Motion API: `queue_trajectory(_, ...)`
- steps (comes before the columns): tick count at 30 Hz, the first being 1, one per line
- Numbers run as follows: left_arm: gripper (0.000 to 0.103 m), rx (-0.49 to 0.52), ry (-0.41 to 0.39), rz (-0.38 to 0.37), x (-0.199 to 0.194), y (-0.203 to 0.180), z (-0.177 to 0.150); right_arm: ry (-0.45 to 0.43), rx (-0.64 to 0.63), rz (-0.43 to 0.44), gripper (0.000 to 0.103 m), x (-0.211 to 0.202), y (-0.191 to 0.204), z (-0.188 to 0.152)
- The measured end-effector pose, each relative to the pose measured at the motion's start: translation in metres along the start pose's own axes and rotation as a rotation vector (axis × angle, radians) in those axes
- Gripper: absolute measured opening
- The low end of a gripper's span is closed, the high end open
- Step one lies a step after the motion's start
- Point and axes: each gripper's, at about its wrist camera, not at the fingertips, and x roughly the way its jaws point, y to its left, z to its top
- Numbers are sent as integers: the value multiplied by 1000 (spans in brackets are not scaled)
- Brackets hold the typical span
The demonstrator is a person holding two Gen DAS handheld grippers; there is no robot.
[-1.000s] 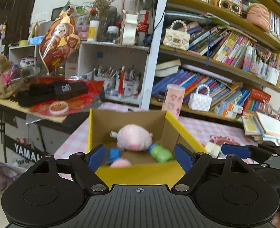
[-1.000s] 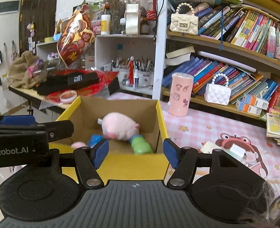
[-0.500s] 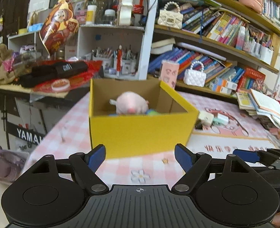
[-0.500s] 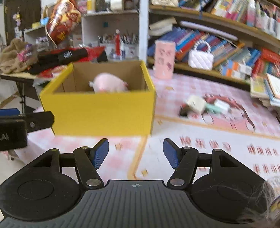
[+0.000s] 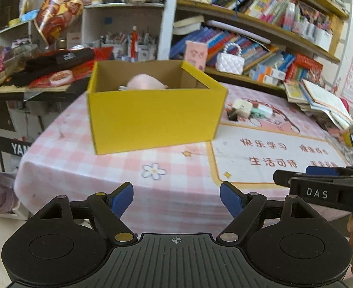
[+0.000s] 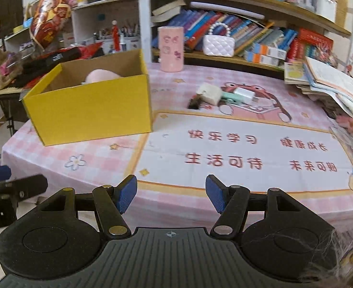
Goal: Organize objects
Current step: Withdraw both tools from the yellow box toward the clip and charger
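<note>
Left tongs [image 5: 176, 198]: wide open and holding nothing. They hang in the air at the near edge of the worktop [image 5: 176, 180], well apart from the yellow box [image 5: 152, 117].
Right tongs [image 6: 171, 196]: also wide open and holding nothing, at the near edge too, facing the big mat with red words [image 6: 236, 153].
Things left to tidy: a small pile lies on the pink cloth just to the right of the box. It has a cream block [image 6: 208, 93], a green and white plug [image 6: 242, 95] and a dark clip [image 6: 193, 103]. They touch each other.
How they will handle: I think they are small, light and hard. The smooth plastic may slip. The cream block looks best to take by its two flat sides. The clip is thin and low, so it looks hard to pinch.
Pink soft toy [image 5: 145, 84]: it sits inside the box. It looks squishy and light.
Box: it is stiff card and open on top. It looks light and may slide if bumped.
What the left view shows: the front wall of the box, the toy's top, and the right tongs from the side.
What the right view shows: the pile much better, plus a pink cup [image 6: 171, 48] standing behind the box.
What neither view shows: the bottom of the box.
</note>
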Motion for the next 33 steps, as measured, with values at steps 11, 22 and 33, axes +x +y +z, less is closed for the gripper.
queue_trajectory(11,82,128,29,-81,38,-69,16,56,56,-78,61,10,-68,-4)
queue_trajectory(22,82,165,51,-90,84,-122,43,74,95,-86,61,45,-133,22)
queue_trajectory(33,71,119,61,-18,135,-157,71,87,91,-41,61,94,-176,53)
